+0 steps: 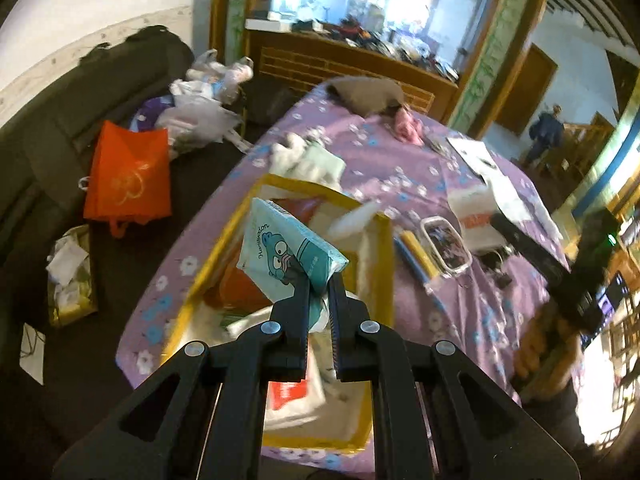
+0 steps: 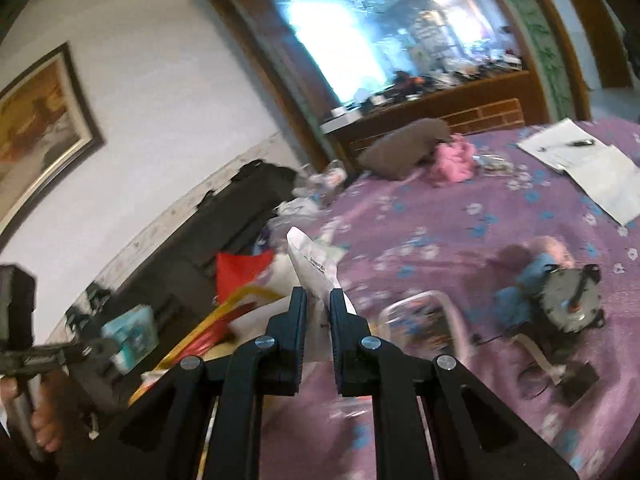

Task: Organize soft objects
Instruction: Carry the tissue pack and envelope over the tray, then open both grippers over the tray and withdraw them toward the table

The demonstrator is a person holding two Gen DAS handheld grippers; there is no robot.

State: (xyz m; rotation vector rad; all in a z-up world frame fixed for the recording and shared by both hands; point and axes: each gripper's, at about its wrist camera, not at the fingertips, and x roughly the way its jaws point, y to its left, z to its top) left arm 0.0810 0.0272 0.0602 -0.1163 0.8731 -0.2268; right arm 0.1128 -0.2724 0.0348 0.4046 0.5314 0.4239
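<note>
Risk: left gripper [image 1: 319, 280] pinches 1 tissue pack [image 1: 286, 246] by a corner above the yellow box [image 1: 378, 256], right gripper [image 2: 319, 300] clamps 1 white packet [image 2: 316, 268] beside the box; either thin hold may slip.

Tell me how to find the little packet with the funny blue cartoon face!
Look at the purple flowered tablecloth, then the yellow-rimmed box on it. Above that box the left gripper pinches a teal tissue packet by its corner. It alone has a goggle-eyed blue cartoon creature; the packs lying in the box are white and red.
</note>
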